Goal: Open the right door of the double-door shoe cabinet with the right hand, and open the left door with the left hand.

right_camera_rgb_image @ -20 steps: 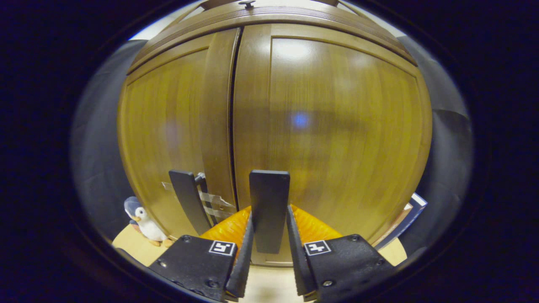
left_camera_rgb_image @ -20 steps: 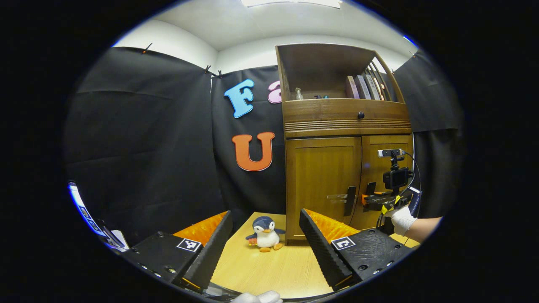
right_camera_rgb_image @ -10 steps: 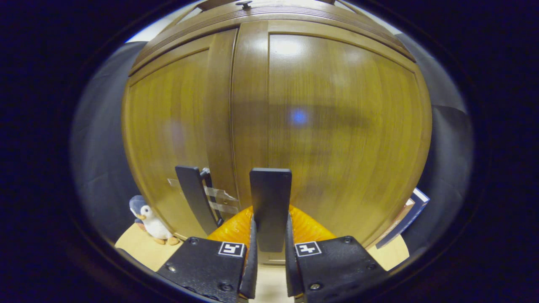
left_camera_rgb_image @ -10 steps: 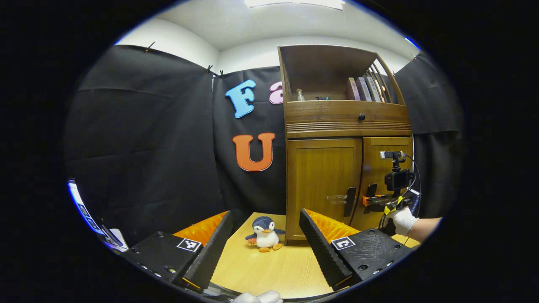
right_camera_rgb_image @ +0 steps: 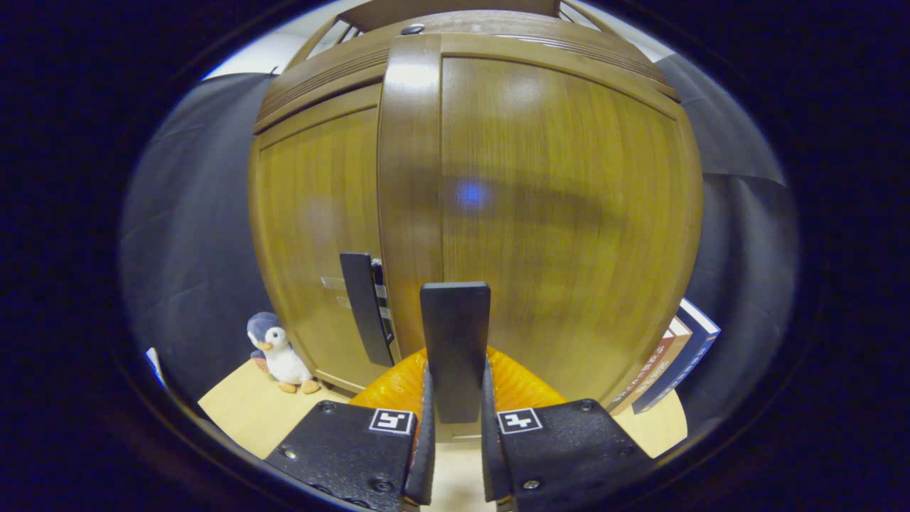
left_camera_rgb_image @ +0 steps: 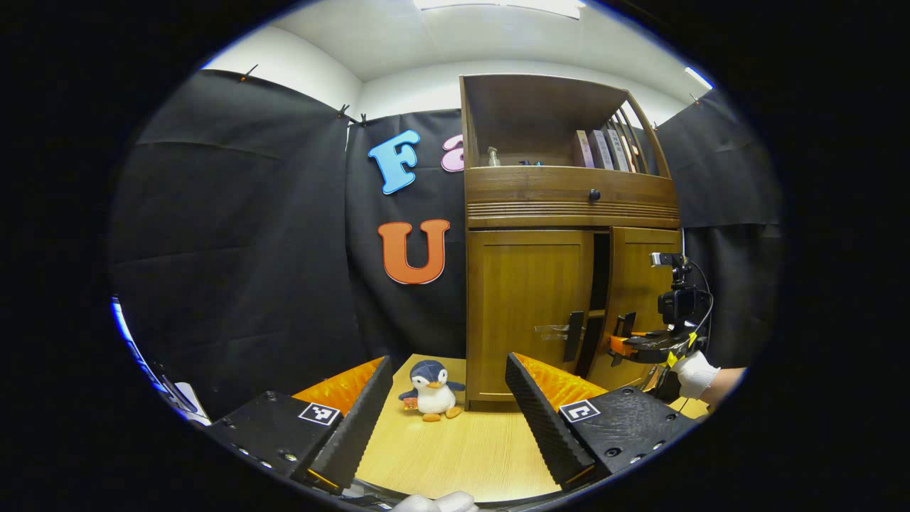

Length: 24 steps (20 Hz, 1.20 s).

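The left gripper (left_camera_rgb_image: 448,419) hangs over the pale wood tabletop (left_camera_rgb_image: 462,455), jaws apart. A penguin (left_camera_rgb_image: 429,387) stands beside the cabinet (left_camera_rgb_image: 526,313). The right gripper (right_camera_rgb_image: 455,441) is clamped on the handle (right_camera_rgb_image: 453,348) of the right door (right_camera_rgb_image: 561,213), which stands ajar; the left door (left_camera_rgb_image: 530,306) is closed. Black cloth (left_camera_rgb_image: 234,249) walls the booth.

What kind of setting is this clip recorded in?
Most likely a staged recording booth, not a real home: black cloth wall all round, a small wooden shoe cabinet on a tabletop, a plush penguin beside it.
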Motion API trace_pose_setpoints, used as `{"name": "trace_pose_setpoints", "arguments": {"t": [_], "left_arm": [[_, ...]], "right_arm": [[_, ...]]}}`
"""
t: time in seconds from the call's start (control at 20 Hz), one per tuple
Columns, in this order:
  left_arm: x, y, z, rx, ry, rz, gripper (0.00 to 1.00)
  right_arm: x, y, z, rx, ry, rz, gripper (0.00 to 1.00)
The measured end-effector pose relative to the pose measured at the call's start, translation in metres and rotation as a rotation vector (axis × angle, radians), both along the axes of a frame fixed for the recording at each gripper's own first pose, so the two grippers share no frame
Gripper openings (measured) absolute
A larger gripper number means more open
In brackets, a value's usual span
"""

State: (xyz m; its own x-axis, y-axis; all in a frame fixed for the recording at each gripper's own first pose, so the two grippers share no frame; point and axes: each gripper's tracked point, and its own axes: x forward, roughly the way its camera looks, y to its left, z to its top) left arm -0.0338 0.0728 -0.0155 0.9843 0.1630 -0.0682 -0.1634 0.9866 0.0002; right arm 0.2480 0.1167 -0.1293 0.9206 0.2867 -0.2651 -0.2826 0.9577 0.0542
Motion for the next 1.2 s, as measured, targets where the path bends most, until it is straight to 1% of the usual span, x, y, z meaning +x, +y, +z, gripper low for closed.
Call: {"name": "trace_pose_setpoints", "arguments": {"t": [0.1,0.15,0.2,0.5,0.8,0.95,1.2], "left_arm": [[0.001,-0.005,-0.001,0.0,0.001,-0.012,0.96],[0.001,-0.006,-0.003,0.0,0.003,-0.016,1.0],[0.001,-0.008,-0.003,-0.002,0.003,-0.022,0.96],[0.002,-0.017,-0.008,0.003,0.01,-0.054,0.96],[0.01,-0.03,-0.015,-0.02,0.028,-0.085,0.96],[0.014,-0.039,-0.012,-0.019,0.021,-0.105,0.96],[0.023,-0.058,-0.013,-0.016,0.019,-0.145,0.96]], "right_arm": [[-0.008,-0.004,-0.001,0.003,-0.001,0.015,0.3],[-0.012,-0.006,-0.001,0.002,0.0,0.019,0.3],[-0.015,-0.008,-0.002,0.002,-0.002,0.02,0.3],[-0.04,-0.027,-0.004,0.014,-0.012,0.007,0.3],[-0.065,-0.049,-0.006,0.003,-0.006,0.014,0.3],[-0.079,-0.063,-0.007,0.034,0.002,-0.011,0.3],[-0.098,-0.094,-0.009,0.035,0.003,-0.048,0.29]]}}
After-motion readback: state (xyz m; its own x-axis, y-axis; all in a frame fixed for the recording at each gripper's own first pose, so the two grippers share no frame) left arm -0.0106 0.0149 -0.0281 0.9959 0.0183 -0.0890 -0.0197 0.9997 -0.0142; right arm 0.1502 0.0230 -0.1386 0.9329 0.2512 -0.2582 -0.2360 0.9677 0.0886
